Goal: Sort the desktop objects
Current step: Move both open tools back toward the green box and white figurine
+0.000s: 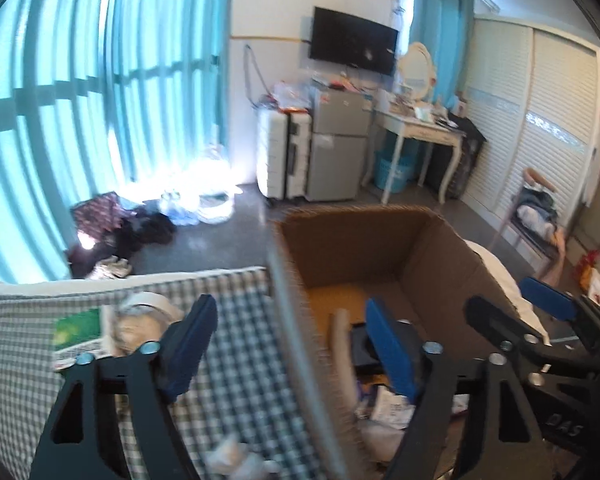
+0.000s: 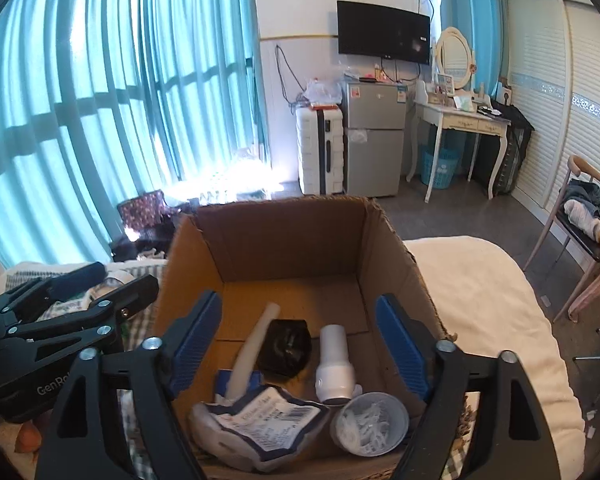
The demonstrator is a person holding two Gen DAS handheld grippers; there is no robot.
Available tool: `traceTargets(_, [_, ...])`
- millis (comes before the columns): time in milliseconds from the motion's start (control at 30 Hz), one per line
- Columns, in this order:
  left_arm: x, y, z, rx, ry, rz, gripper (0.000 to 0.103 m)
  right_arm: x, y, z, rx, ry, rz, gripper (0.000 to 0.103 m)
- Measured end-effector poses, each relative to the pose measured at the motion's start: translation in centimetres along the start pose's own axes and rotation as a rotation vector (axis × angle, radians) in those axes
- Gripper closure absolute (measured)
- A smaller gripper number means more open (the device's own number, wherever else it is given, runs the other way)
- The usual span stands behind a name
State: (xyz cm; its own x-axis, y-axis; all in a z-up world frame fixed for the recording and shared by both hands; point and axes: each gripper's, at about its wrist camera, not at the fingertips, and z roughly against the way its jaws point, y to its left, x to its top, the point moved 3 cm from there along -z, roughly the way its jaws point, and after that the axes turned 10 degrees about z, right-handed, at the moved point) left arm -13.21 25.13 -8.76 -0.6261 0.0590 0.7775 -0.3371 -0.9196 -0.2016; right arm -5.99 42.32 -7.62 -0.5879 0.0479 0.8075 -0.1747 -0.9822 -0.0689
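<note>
An open cardboard box (image 2: 292, 236) stands on a checked cloth (image 1: 236, 364). Inside it lie a cream tube (image 2: 252, 348), a black object (image 2: 286, 346), a white bottle (image 2: 335, 364), a clear tub of white bits (image 2: 369, 424) and a printed packet (image 2: 260, 420). My right gripper (image 2: 300, 344) is open and empty above the box. My left gripper (image 1: 292, 352) is open and empty, straddling the box's left wall (image 1: 296, 320). Left of the box lie a green-and-white packet (image 1: 80, 334) and a pale bundle (image 1: 140, 320). The right gripper also shows in the left wrist view (image 1: 515, 304).
A white blanket (image 2: 479, 300) lies right of the box. Beyond are teal curtains (image 2: 100, 100), a suitcase (image 2: 319, 148), a small fridge (image 2: 373, 136), a dressing table (image 2: 459, 120), a chair with clothes (image 2: 579, 216) and bags on the floor (image 1: 112, 224).
</note>
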Motion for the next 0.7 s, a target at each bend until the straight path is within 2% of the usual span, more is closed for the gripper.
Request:
traceTargets(100, [0.1,2.0,1.3,0.035,-0.03,0.03,0.004,0.3,1.2,0.7,0.014,-0.022,0.004,0.015])
traceTargets(167, [0.3,3.7,2.4,0.068,-0.055,0.045,0.0,0.7,2.4,1.0,0.041,-0.033,0.004,0.014])
traceTargets(500, [0.5,10.1,6.8,0.206,-0.11,0.099,0.0,2.0,8.2,2.0,0.134,-0.085,0.034,0.009])
traceTargets(700, [0.4,13.1,7.7,0.269,-0.112,0.136,0.0,1.8,11.4,2.0,0.189,-0.097,0.065,0.008])
